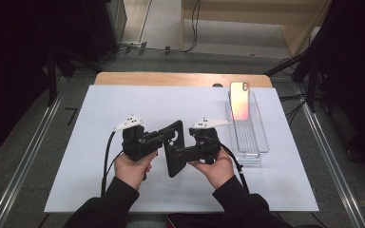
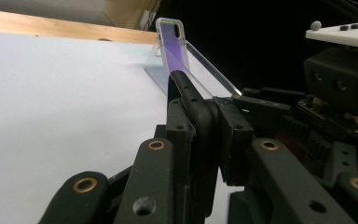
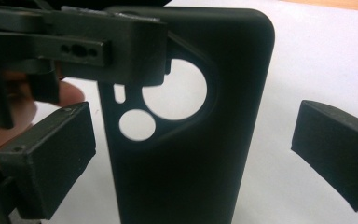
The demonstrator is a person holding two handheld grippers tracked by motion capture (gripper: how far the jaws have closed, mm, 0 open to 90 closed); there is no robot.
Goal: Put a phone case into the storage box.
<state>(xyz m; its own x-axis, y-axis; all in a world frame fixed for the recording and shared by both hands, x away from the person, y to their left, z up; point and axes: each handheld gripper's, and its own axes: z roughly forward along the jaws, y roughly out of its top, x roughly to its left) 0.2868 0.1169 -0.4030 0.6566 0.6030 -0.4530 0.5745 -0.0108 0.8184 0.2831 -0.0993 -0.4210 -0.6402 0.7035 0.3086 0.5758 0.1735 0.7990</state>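
**Black phone case held between our two grippers**

We have the black phone case (image 1: 173, 147) lifted over the middle of the white tabletop (image 1: 76, 185). Our left gripper (image 2: 200, 126), at the case's 9 o'clock in the high view, has its jaws clenched on the case's upper edge near the camera cutout. Our right gripper (image 3: 191, 158), at 3 o'clock, has its jaws released, spread to either side of the case without touching. At 2 o'clock stands a clear tray (image 1: 259, 142) with an iridescent phone case (image 1: 240, 99) leaning in it.
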